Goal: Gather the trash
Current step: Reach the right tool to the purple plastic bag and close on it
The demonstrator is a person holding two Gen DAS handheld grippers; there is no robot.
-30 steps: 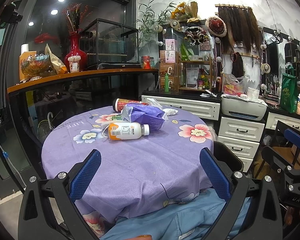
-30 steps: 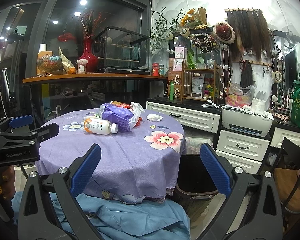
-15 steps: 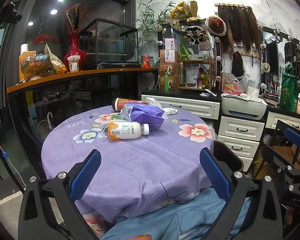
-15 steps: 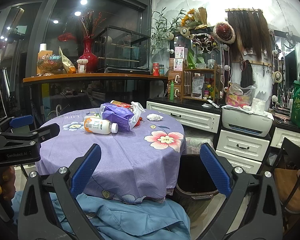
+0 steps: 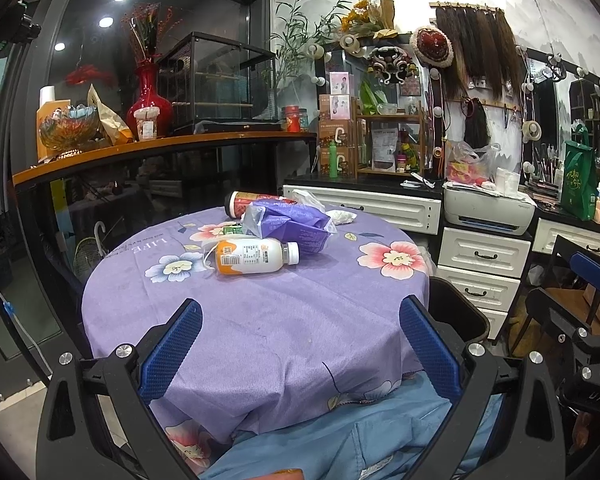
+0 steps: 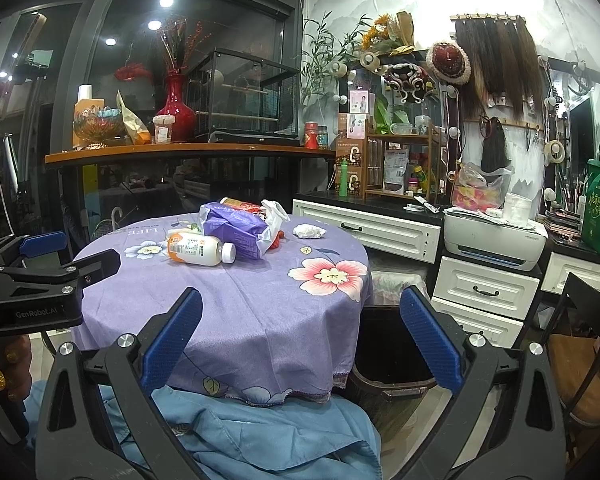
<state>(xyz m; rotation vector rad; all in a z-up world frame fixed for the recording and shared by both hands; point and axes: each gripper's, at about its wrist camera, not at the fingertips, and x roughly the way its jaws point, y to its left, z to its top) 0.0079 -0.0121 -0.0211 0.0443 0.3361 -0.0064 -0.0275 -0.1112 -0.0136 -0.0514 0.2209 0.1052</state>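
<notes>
left tool [image 6: 72, 256] marked GenRobot.AI, tablecloth [image 6: 260, 304] reading LIFE

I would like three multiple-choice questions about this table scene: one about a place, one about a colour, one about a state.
1. Where is the dark trash bin?
A. on the table
B. on the floor beside the table, on its right
C. on the orange shelf

2. What colour is the tablecloth?
A. purple with flowers
B. plain green
C. red striped

3. How is the white bottle positioned?
A. upright
B. on its side
C. held in a gripper

Answers:
1 B, it stands below the table edge in the right wrist view.
2 A, both views show purple cloth with flowers.
3 B, it lies flat on the cloth; the left gripper and right gripper are open and hold nothing.
</notes>
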